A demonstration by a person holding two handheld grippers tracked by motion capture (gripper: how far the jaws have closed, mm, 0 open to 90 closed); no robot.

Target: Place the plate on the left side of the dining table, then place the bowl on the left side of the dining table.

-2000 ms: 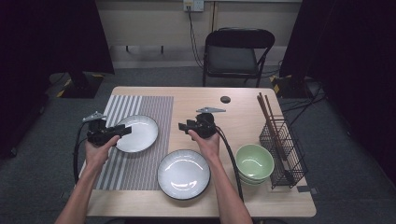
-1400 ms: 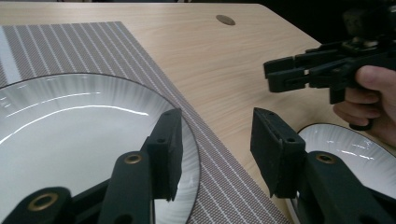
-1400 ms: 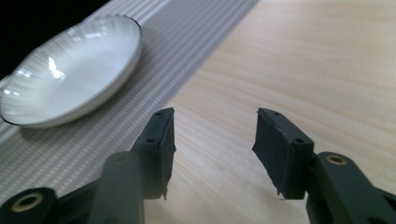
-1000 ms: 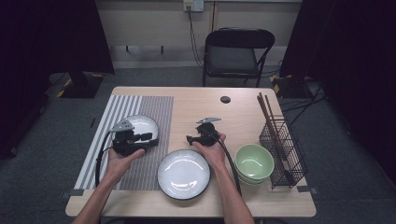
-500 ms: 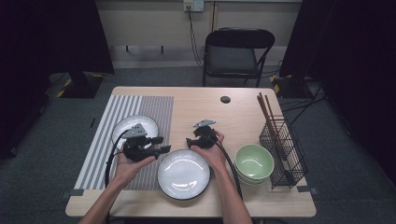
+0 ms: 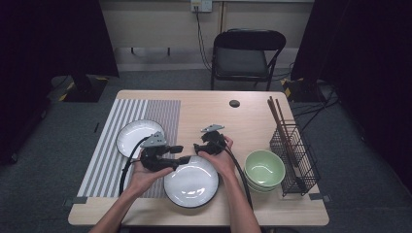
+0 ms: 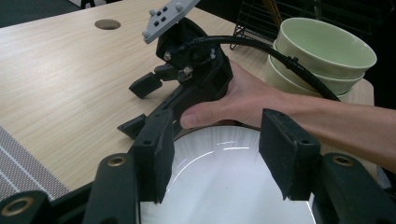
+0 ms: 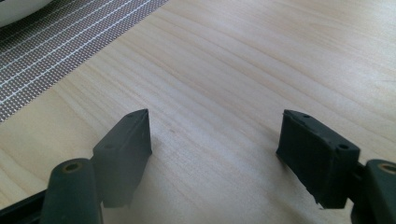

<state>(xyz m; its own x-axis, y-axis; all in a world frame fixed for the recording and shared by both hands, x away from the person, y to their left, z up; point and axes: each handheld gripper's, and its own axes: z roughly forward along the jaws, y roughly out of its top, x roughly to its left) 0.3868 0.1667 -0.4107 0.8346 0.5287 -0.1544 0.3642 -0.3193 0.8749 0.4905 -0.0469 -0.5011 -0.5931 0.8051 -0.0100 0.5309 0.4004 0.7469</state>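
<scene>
Left gripper (image 6: 180, 154) now over near plate (image 6: 190, 187), jaws apart

The left gripper (image 7: 215, 163) hangs jaws wide over the near plate (image 6: 191, 183), nothing between them. The right gripper (image 6: 200, 147) and its hand (image 7: 233, 100) block the plate's far rim. Bare table (image 8: 261, 60) lies ahead of the right jaws (also wide apart). Stacked bowls (image 6: 264, 170) and a rack (image 6: 294, 155) crowd the right side.
</scene>
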